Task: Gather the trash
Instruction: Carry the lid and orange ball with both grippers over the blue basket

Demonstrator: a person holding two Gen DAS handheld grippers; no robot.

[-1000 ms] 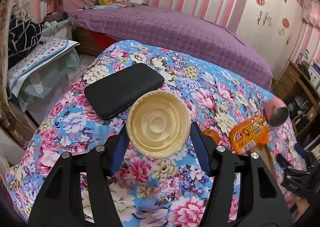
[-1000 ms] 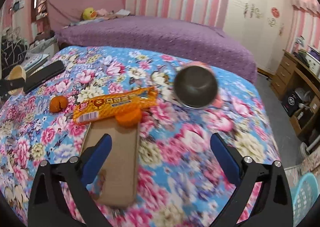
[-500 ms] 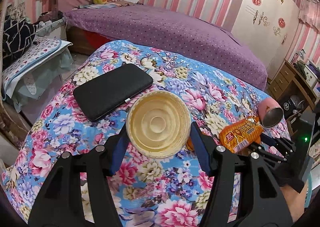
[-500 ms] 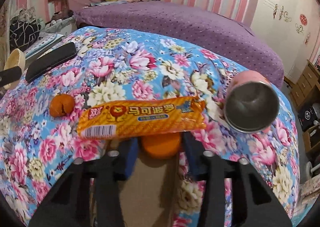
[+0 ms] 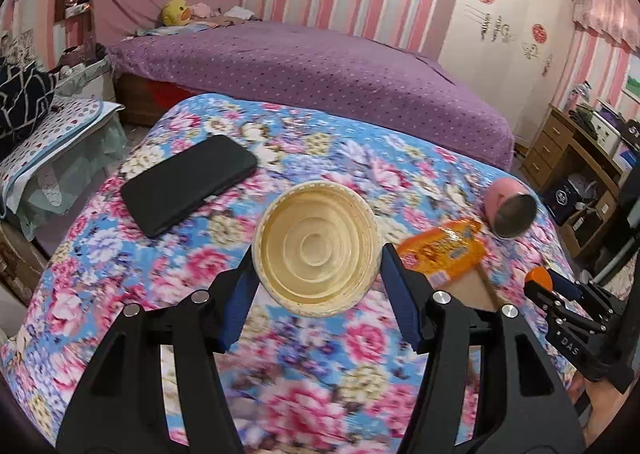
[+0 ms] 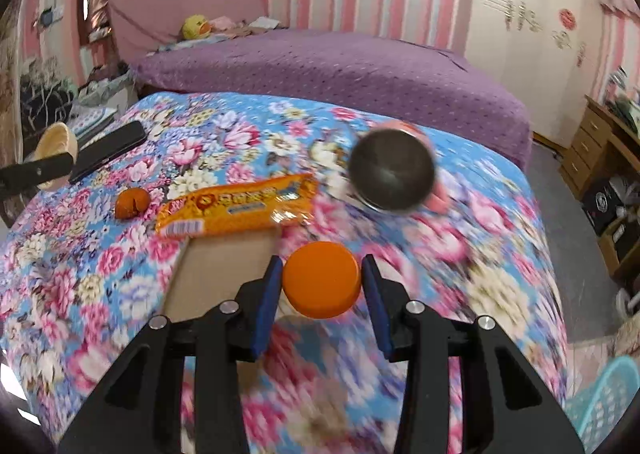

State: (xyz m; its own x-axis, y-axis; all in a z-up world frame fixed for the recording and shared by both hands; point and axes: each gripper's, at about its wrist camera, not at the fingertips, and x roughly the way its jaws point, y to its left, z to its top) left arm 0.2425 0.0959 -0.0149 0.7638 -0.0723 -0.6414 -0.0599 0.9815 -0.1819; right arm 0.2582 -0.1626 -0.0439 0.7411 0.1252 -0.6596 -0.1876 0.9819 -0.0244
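My left gripper (image 5: 318, 272) is shut on a round cream paper bowl (image 5: 317, 248), held above the flowered tablecloth (image 5: 160, 262). My right gripper (image 6: 322, 280) is shut on an orange disc-shaped lid (image 6: 322, 278), lifted just off the cloth. The same lid (image 5: 539, 278) shows between the right gripper's tips at the right edge of the left wrist view. An orange snack wrapper (image 6: 236, 207) lies across the far end of a brown cardboard piece (image 6: 218, 266). A small orange peel (image 6: 133, 202) sits left of the wrapper. The bowl (image 6: 56, 151) also appears far left.
A pink cup (image 6: 394, 171) lies on its side, its dark opening facing me. A black flat case (image 5: 188, 181) rests at the table's far left. Behind stands a purple bed (image 5: 312, 69). A wooden drawer unit (image 5: 560, 157) is at the right, a turquoise basket (image 6: 608, 398) on the floor.
My right gripper closed from wide open onto the orange lid and lifted it back toward me, away from the wrapper. My left gripper drifted sideways, still holding the bowl.
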